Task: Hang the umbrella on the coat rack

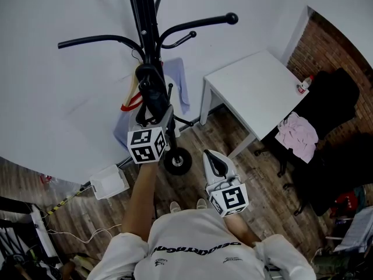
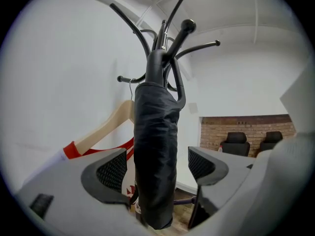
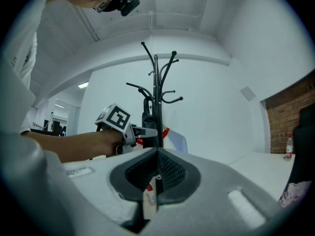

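Note:
A folded black umbrella (image 2: 155, 156) hangs by its curved handle from a hook of the black coat rack (image 2: 162, 33). It hangs straight down between the jaws of my left gripper (image 2: 157, 160), which stand open with a gap on each side of the fabric. In the head view the umbrella (image 1: 152, 95) hangs against the rack's pole (image 1: 140, 4), and the left gripper (image 1: 154, 117) is around its lower part. My right gripper (image 1: 211, 155) is held back to the right, shut with nothing in it, and its jaws (image 3: 157, 154) meet in its own view.
A wooden hanger with red trim (image 2: 103, 127) and a pale blue cloth (image 1: 178, 83) also hang on the rack. A white table (image 1: 250, 92) stands to the right, with black chairs (image 1: 326, 104) and a pink garment (image 1: 297, 134) beyond it. A white box (image 1: 108, 181) lies on the wooden floor.

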{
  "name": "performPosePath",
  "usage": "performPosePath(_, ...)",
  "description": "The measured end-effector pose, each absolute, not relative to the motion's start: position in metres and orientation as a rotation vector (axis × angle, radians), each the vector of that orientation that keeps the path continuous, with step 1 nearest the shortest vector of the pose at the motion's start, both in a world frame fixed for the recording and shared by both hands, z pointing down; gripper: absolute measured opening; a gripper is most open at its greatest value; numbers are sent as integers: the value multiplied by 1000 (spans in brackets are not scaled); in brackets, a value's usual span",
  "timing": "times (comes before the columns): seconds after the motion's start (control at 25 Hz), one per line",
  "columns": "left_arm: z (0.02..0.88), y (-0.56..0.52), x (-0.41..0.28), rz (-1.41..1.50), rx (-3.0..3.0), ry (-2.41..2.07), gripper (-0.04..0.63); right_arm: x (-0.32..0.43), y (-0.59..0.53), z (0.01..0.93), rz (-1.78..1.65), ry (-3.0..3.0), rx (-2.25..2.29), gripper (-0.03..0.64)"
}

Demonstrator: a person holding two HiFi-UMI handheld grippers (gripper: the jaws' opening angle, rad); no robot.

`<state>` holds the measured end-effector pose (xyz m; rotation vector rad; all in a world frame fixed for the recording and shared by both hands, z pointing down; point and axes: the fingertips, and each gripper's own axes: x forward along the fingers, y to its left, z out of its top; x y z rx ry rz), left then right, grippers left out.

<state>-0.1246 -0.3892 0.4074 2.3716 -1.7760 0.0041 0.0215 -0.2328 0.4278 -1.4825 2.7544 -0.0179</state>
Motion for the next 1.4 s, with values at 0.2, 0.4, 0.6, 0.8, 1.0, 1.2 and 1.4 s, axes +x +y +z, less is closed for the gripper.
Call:
performPosePath(0.2, 401, -376, -127, -33, 2349, -1805, 380, 18, -233, 425, -5, 2761, -1482, -2)
performPosePath(0.4, 399, -358, -124, -28, 2335, -1824, 342, 17, -232, 428, -19, 2765, -1479, -2)
performPosePath(0.6, 395, -339, -121, -71, 2333, -1834, 275, 14, -234, 429, -13, 2770, -1477, -2)
performPosePath(0.8, 393, -320, -116, -96, 2345, -1825, 216, 11, -235, 432, -26, 2774, -1469, -2)
performPosePath(1.0, 395, -304, -115, -112, 2340, -1837, 147, 10, -237, 428, -14, 2775, -1470, -2)
performPosePath(1.2, 405, -290, -110, -107, 2352, -1838, 72, 8, -239, 430, -16, 2774, -1467, -2)
performPosePath(1.4, 413, -278, -105, -90, 2362, -1832, -2, 8, -240, 429, -23, 2769, -1460, -2)
